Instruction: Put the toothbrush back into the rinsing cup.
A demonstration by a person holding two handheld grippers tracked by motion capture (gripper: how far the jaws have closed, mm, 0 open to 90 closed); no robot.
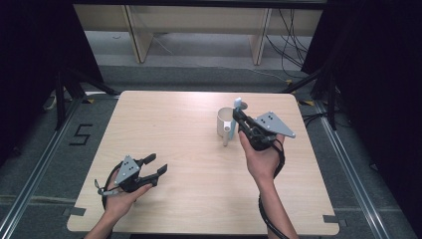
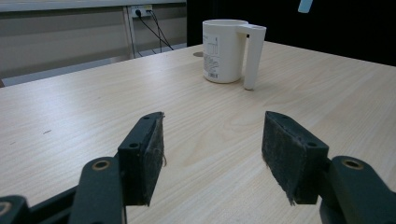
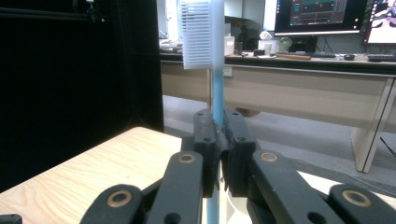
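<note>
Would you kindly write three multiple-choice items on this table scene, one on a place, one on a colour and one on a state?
1. Where does the mug stand?
A. on the wooden table
B. on the floor
C. in the person's hand

2. What colour is the stem of the toothbrush?
A. red
B. light blue
C. black

3. How do the jaws of the left gripper stand?
A. clamped on the mug
C. shut on the toothbrush
B. open, with nothing between them

Answers:
1. A, since the left gripper view shows its base resting on the tabletop.
2. B, since the right gripper view shows a pale blue stem under the white head, clamped upright in the right gripper.
3. B, since bare table shows between the two pads.
</note>
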